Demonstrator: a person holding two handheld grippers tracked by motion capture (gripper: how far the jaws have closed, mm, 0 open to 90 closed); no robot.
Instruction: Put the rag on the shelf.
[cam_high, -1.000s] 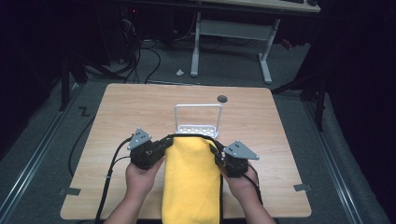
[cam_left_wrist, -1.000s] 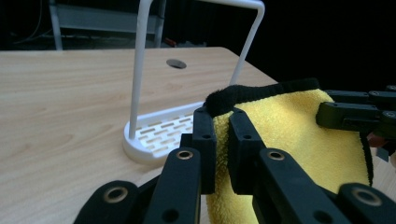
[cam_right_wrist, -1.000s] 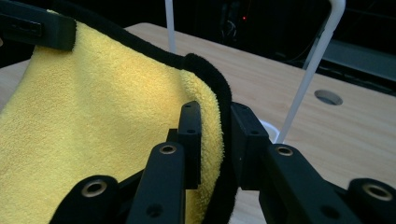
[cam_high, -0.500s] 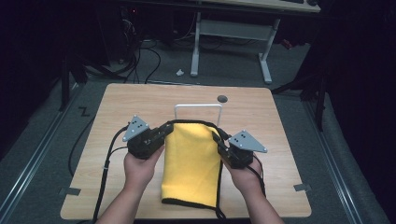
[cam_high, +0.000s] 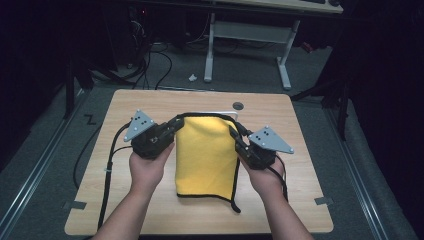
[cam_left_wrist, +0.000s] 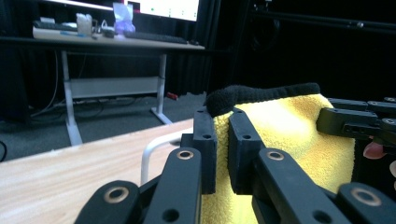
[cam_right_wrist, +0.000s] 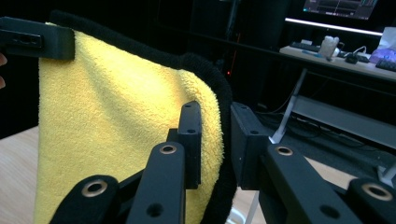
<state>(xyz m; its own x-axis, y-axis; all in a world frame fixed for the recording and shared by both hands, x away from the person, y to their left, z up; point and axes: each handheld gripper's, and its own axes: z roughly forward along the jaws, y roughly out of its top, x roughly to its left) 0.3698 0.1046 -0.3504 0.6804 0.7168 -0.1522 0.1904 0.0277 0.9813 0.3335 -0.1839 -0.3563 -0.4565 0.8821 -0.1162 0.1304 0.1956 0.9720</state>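
A yellow towel (cam_high: 206, 155) with black trim hangs upright between my two grippers above the wooden table (cam_high: 150, 102). My left gripper (cam_high: 174, 127) is shut on its top left corner. My right gripper (cam_high: 234, 134) is shut on the top right edge. In the left gripper view the jaws (cam_left_wrist: 222, 140) pinch the towel (cam_left_wrist: 289, 135) just under its black hem, with the other gripper (cam_left_wrist: 355, 122) at the right. In the right gripper view the jaws (cam_right_wrist: 215, 140) clamp the trimmed edge of the towel (cam_right_wrist: 116, 130). The towel's lower hem sits near the table's front.
A white wire rack (cam_high: 234, 115) stands just behind the towel; its bar (cam_left_wrist: 154, 149) curves up close to my left jaws. A round hole (cam_high: 238, 106) sits near the table's far edge. A desk frame (cam_high: 245, 32) stands on the floor beyond. Cables (cam_high: 107, 170) trail over the table's left side.
Both grippers have risen together with the towel. The towel lay flat along the table before; now it hangs from its top corners and its lower hem has drawn back from the front edge.
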